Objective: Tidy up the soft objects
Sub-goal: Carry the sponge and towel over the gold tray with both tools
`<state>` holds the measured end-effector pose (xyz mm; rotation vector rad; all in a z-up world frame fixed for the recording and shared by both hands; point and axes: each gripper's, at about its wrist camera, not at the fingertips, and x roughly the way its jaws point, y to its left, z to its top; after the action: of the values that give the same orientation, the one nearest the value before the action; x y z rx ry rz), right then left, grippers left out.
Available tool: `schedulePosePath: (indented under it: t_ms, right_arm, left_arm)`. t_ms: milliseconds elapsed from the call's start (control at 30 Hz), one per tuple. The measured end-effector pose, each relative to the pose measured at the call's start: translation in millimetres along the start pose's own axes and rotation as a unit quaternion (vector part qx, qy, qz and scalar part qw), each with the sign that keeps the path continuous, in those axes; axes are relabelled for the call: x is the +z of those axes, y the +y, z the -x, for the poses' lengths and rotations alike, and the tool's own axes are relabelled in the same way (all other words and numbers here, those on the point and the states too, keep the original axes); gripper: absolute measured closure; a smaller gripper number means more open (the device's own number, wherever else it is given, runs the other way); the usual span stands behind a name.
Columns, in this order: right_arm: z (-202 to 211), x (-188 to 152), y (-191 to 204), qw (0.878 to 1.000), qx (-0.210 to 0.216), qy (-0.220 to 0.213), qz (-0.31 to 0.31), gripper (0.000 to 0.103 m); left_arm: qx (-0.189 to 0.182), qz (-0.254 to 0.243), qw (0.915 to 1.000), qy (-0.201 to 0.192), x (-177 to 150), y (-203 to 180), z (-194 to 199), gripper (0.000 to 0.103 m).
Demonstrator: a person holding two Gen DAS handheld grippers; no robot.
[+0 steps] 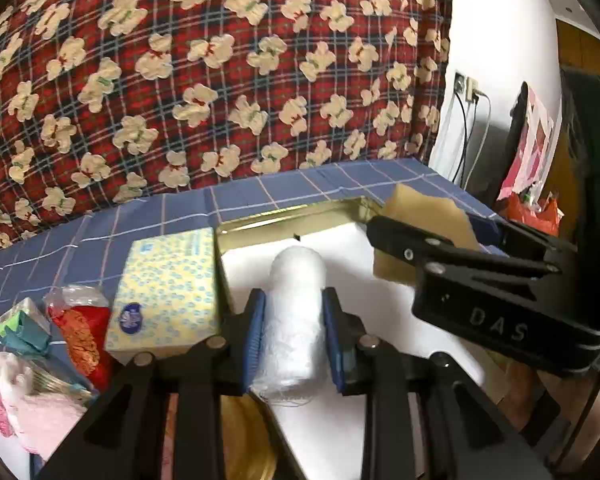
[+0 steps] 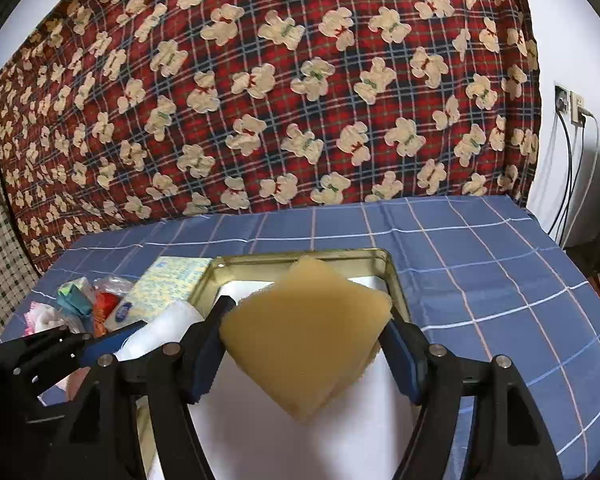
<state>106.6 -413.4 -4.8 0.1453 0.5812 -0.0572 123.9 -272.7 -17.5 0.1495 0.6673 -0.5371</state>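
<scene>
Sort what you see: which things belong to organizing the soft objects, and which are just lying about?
In the job: white roll in left gripper; tan sponge in right gripper; gold tin.

Lying about: tissue pack, wall cables.

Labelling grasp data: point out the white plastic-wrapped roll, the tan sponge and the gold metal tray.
white plastic-wrapped roll (image 1: 296, 300): left wrist view, mid-body.
tan sponge (image 2: 304, 332): right wrist view, front face.
gold metal tray (image 2: 396, 284): right wrist view, right rim.

- Backdrop cloth (image 2: 260, 100): red plaid with cream teddy bears.
- Table cover (image 2: 500, 272): blue with a pale grid.
- Tin tray (image 2: 396, 280): gold rim, white inside.
- Sponge (image 2: 304, 332): tan.
- Roll (image 1: 294, 320): white.
- Tissue pack (image 1: 168, 288): pale yellow with blue dots.
- Gripper pads (image 1: 256, 340): blue.
</scene>
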Motion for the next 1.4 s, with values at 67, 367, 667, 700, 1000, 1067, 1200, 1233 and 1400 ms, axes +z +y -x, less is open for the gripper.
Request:
schedulePosePath:
  t_ms: [67, 367, 667, 700, 1000, 1067, 1200, 1233, 1400]
  right_arm:
    - [-3, -2, -4, 1.000, -0.001, 0.004, -0.003, 0.031]
    - [-9, -1, -11, 1.000, 0.000, 0.015, -0.010, 0.030]
    - [-19, 4, -28, 0.999, -0.023, 0.030, -0.011, 0.030]
    - [-21, 4, -28, 0.999, -0.019, 0.037, -0.011, 0.030]
    - [-23, 2, -26, 0.999, -0.012, 0.049, -0.005, 0.028]
    - [-22, 2, -25, 0.999, -0.006, 0.046, 0.001, 0.027]
    - [-24, 2, -31, 0.999, -0.006, 0.051, -0.001, 0.027]
    - [-26, 3, -33, 0.998, -0.010, 0.054, -0.004, 0.027]
    - [-32, 2, -31, 0.997, -0.011, 0.072, 0.003, 0.015]
  left_arm:
    - [-0.001, -0.003, 1.0000, 0.006, -1, -5, -3, 0.076]
    - [-0.006, 0.001, 0.9996, 0.028, -2, -9, -21, 0.076]
    - [-0.005, 0.007, 0.9993, 0.036, 1, -16, -36, 0.076]
    - [-0.004, 0.007, 0.9993, 0.037, 2, -16, -37, 0.076]
    - [-0.017, 0.002, 0.9990, 0.041, 0, -18, -38, 0.073]
    - [-0.021, 0.005, 0.9990, 0.040, 0, -18, -37, 0.073]
    - [-0.022, 0.005, 0.9990, 0.038, -1, -19, -38, 0.073]
    - [-0.021, 0.007, 0.9991, 0.037, 0, -19, -38, 0.073]
    - [-0.022, 0.015, 0.9991, 0.033, 0, -17, -38, 0.064]
